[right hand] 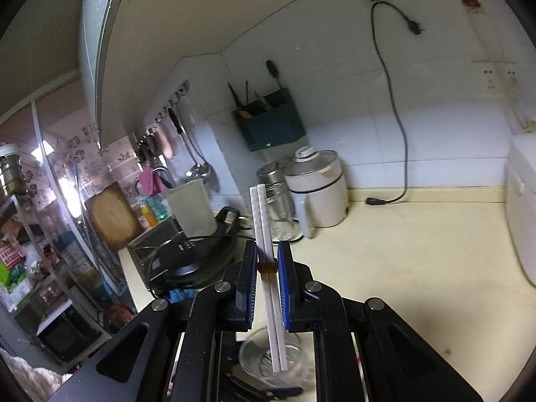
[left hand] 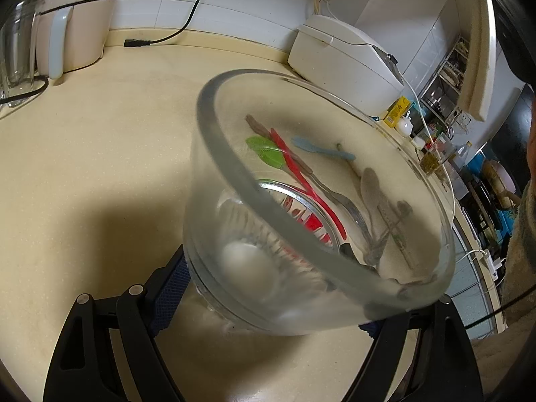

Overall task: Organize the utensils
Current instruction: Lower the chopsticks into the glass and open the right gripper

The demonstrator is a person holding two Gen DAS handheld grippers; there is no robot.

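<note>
In the left wrist view a clear glass bowl (left hand: 214, 127) is tilted above the cream counter, with my left gripper (left hand: 278, 298) shut on its lower walls and the blue pads (left hand: 169, 288) pressing on both sides. Through the glass I see a red utensil (left hand: 301, 181), a green one (left hand: 264, 150), a blue spoon (left hand: 321, 149) and grey metal pieces (left hand: 372, 194). I cannot tell whether they lie inside the bowl or behind it. My right gripper (right hand: 267, 264) is shut on a pair of white chopsticks (right hand: 261, 214), which point up and are joined by a brown band. The bowl (right hand: 251, 355) shows blurred below them.
A teal utensil holder (right hand: 273, 124) hangs on the tiled wall. Below it stand a white kettle (right hand: 321, 197) and a glass jar (right hand: 279, 207), and a black cooktop (right hand: 191, 261) lies to the left. A white rice cooker (left hand: 345, 63) and a loose black cord (left hand: 137, 43) sit on the counter.
</note>
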